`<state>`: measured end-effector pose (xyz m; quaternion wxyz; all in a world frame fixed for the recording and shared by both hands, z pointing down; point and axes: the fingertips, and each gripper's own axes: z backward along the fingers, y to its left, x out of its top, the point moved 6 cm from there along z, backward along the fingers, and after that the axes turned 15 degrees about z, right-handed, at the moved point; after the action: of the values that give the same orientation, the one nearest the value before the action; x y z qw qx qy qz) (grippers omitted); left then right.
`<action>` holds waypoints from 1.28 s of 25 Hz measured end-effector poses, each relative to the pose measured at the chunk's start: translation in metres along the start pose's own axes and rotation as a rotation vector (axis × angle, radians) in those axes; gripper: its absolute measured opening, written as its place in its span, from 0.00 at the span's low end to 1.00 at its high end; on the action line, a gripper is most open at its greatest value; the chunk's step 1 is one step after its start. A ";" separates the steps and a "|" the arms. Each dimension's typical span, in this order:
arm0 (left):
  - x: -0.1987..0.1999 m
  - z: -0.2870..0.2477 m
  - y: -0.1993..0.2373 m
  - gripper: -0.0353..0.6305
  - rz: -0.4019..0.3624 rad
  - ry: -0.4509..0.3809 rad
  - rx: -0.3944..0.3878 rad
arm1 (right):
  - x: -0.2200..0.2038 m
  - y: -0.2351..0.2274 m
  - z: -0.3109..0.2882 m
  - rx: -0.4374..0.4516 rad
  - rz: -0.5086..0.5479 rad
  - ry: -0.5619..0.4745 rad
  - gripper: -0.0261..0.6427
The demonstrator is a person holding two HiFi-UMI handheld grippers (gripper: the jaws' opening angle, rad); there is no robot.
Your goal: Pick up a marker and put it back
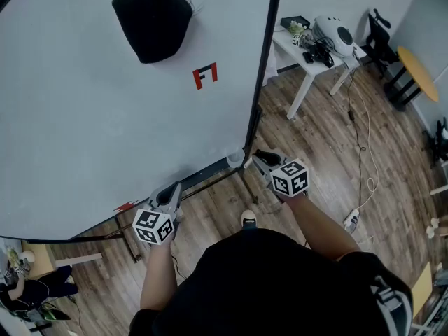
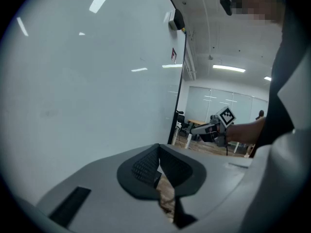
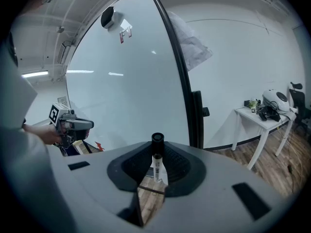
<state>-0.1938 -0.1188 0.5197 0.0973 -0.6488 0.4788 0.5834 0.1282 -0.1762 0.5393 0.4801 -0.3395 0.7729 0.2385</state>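
two grippers out in front of the whiteboard (image 1: 105, 117), and the right gripper (image 1: 260, 158) has the marker (image 3: 157, 141). its black cap pokes up at twelve o'clock between the fingers, the white barrel runs down below it, and the pads pinch it from both sides. in the right gripper view the marker stands close to upright, right beside the board's dark edge frame (image 3: 182, 81).

over to the left gripper (image 1: 173, 190): nothing in it, fingers pressed together at the tips, just a thin slit of wooden floor (image 1: 315, 138) showing below where they meet.

from the head view, the left gripper sits low at seven o'clock and the right gripper just off centre toward four o'clock, both near the board's bottom rail and well apart from each other. each one catches the other in its own view, the right gripper out at three o'clock, the left gripper out at nine.

up on the board, a black pad (image 1: 150, 19) clings at eleven o'clock, with a small red mark (image 1: 205, 75) below it toward twelve. a white table (image 1: 311, 58) loaded with gear stands at one o'clock, and a shoe (image 1: 248, 219) shows at six.
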 end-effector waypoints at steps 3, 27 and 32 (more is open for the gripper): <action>0.000 -0.003 0.002 0.07 0.005 0.001 0.007 | 0.000 -0.005 -0.008 0.004 0.003 0.005 0.13; -0.004 -0.021 0.013 0.07 0.053 0.028 0.107 | -0.031 -0.036 -0.085 0.095 -0.004 0.031 0.13; -0.008 -0.028 0.020 0.07 0.064 0.036 0.120 | -0.049 -0.037 -0.106 0.118 0.009 0.045 0.13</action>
<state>-0.1888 -0.1448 0.5440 0.1088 -0.6366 0.5352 0.5445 0.1096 -0.2593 0.6268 0.4805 -0.3124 0.7978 0.1870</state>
